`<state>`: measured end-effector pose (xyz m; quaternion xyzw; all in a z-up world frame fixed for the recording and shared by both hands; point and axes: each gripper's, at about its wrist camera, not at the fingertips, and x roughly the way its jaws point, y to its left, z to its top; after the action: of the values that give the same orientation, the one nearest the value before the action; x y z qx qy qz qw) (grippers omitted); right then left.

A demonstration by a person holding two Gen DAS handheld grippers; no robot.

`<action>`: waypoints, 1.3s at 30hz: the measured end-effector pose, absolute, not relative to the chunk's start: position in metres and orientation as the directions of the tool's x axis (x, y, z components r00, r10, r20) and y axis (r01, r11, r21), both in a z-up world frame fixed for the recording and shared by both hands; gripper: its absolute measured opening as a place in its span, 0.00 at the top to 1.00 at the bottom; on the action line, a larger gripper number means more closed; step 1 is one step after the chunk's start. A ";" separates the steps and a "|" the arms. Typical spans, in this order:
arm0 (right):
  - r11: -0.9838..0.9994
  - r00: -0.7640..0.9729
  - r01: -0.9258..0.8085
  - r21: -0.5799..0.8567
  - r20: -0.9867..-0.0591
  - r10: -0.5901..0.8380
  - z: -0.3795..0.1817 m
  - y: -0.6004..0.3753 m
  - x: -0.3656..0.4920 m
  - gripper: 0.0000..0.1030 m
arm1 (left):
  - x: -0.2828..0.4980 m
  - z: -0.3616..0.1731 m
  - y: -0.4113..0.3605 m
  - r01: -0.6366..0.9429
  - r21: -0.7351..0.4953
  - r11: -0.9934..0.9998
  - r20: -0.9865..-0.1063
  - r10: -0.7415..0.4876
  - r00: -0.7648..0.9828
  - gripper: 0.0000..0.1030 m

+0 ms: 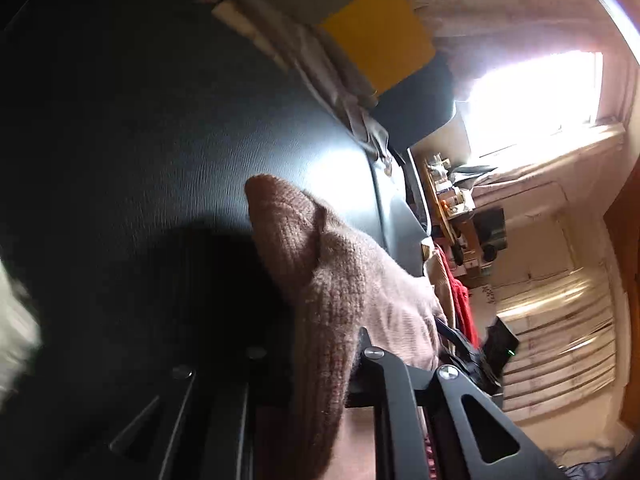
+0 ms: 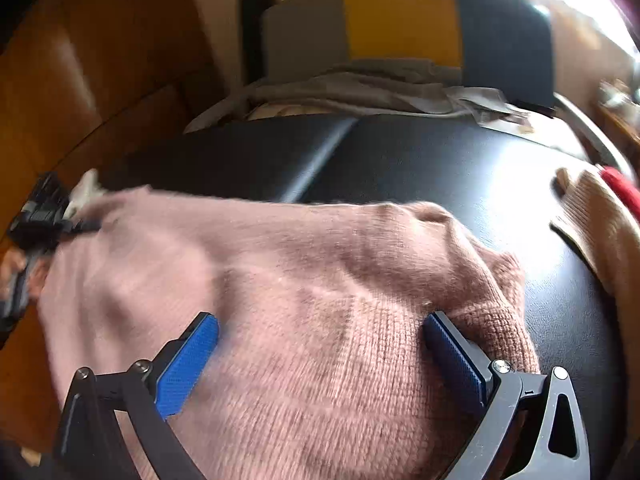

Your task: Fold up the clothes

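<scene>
A pink knit sweater lies spread over a black leather surface. My right gripper is open just above it, its blue pads wide apart with knit between them. My left gripper is at the sweater's far left edge, and the fabric pulls toward it. In the left wrist view a fold of the sweater runs out from between the fingers of the left gripper, which is shut on it. The knit hides the fingertips there.
A tan knit and a red garment lie at the surface's right edge. Folded grey clothes are stacked at the back before grey, yellow and dark cushions. A wooden wall stands left. A bright window and cluttered shelves are beyond.
</scene>
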<state>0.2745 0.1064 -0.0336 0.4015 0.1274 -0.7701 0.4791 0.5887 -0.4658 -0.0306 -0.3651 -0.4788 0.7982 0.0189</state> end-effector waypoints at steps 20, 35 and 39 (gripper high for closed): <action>-0.085 0.084 0.986 0.141 -0.876 -0.475 -0.053 0.113 0.297 0.00 | 0.557 0.084 -0.384 0.120 -0.884 -0.452 -0.358 0.491 -0.794 0.87; -0.121 0.112 0.958 0.262 -0.723 -0.682 -0.059 0.148 0.292 0.00 | 0.426 0.080 -0.217 0.227 -0.874 -0.429 -0.448 0.532 -0.719 0.87; -0.118 0.128 0.949 0.293 -0.699 -0.704 -0.060 0.152 0.290 0.00 | 0.396 0.050 -0.194 0.280 -0.849 -0.447 -0.507 0.545 -0.667 0.87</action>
<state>0.2895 0.1521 -0.0599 0.3853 0.1589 -0.6407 0.6448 0.3961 -0.1936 0.0496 -0.3981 -0.5184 0.7517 0.0880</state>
